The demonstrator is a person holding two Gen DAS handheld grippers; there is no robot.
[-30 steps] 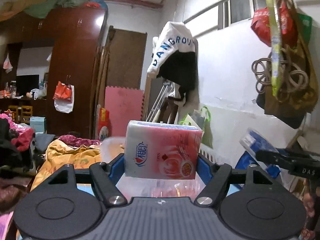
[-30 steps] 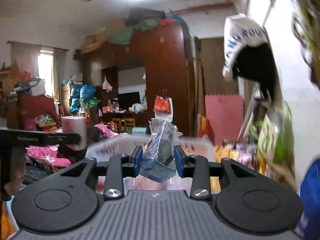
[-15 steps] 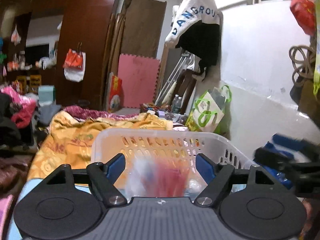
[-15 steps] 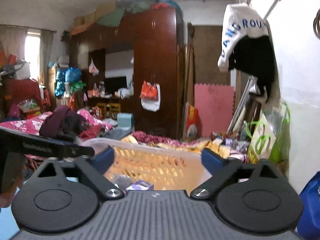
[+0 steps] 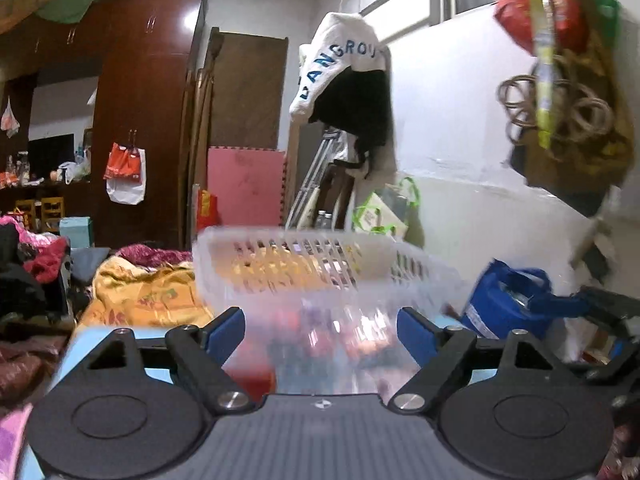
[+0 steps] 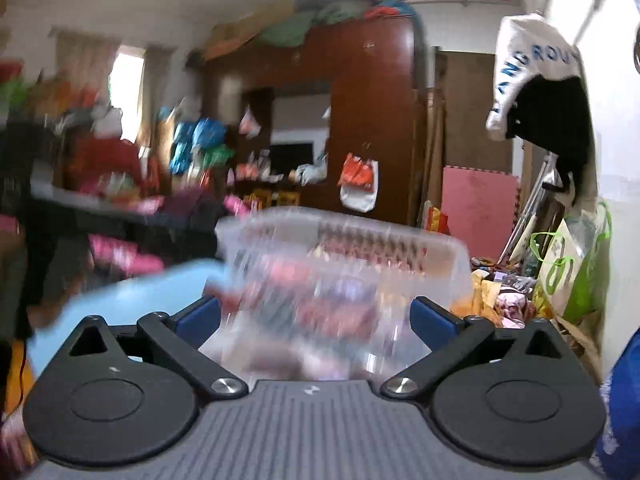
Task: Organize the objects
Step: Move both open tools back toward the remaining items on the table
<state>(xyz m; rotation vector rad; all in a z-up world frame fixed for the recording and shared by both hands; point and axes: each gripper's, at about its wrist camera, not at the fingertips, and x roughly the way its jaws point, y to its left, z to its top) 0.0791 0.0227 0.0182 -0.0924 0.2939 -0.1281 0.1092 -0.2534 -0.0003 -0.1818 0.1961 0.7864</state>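
A translucent white slotted plastic basket [image 5: 320, 272] stands on a light blue surface [image 6: 132, 296] straight ahead in both wrist views; it also shows in the right wrist view [image 6: 340, 264]. Blurred red and pink packets lie inside it, seen through its wall. My left gripper [image 5: 320, 330] is open and empty, just in front of the basket's near wall. My right gripper [image 6: 316, 320] is open and empty, also close before the basket. The right gripper's black body shows at the right edge of the left wrist view [image 5: 608, 312].
An orange and yellow blanket [image 5: 144, 296] lies left of the basket. A blue bag [image 5: 504, 304] sits to its right by the white wall. A green and white bag [image 6: 568, 276], a pink foam mat [image 5: 244, 184] and a dark wardrobe [image 5: 144, 120] stand behind.
Both grippers opened and let go: the pink tissue pack left the left gripper and the clear wrapped packet left the right. Both grippers have since pulled back and lowered before the basket.
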